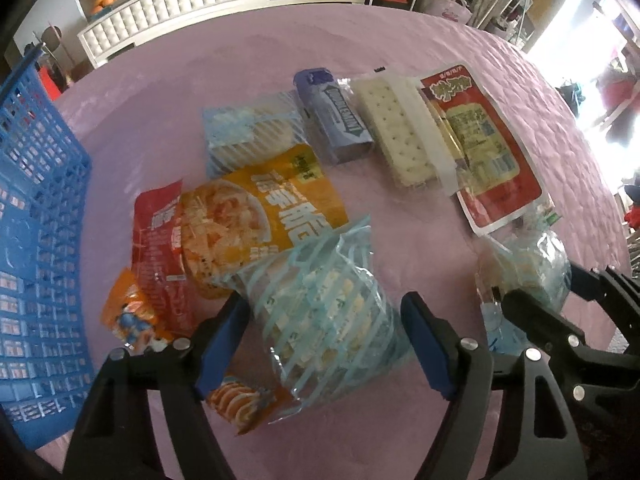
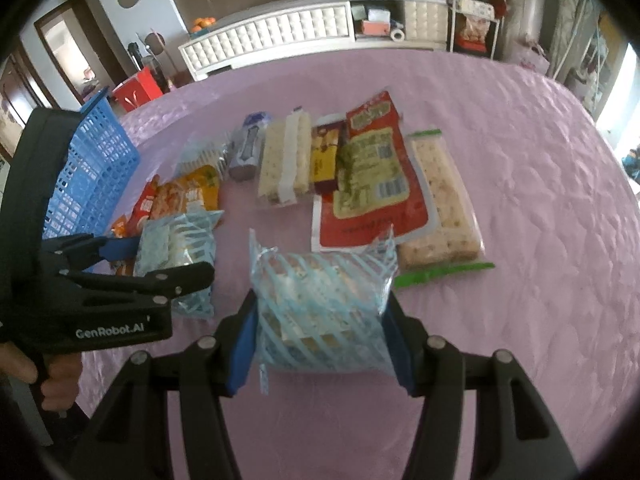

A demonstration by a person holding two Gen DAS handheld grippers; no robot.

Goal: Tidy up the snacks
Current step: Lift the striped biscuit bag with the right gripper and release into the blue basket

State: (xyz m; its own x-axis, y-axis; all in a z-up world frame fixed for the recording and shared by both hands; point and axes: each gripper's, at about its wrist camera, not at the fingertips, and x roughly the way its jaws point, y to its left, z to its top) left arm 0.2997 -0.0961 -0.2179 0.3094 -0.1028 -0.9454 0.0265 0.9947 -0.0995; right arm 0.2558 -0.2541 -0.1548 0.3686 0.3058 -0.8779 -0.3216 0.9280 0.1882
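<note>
Striped packets sit between both my jaws: right gripper [image 2: 322,334] clamps one packet [image 2: 320,304]; left gripper [image 1: 326,340] straddles another packet [image 1: 332,320], not touching it.

1. The desk [image 2: 520,200] is covered in lilac quilted cloth, matt, its stitching puckered into soft bumps.
2. Blue-striped snack bags [image 2: 324,312] are clear, crinkled plastic film catching glossy highlights.
3. At twelve o'clock, the cracker pack [image 1: 400,132] shows through shiny transparent wrap; the red pouch [image 1: 500,184] beside it is smooth, glossy printed plastic.
4. At nine o'clock, the blue basket [image 1: 40,240] is rigid moulded plastic lattice with a dull sheen.
5. Each claw [image 2: 320,344] is matt black plastic with blue pads [image 2: 244,344] and bright metal rivets.
</note>
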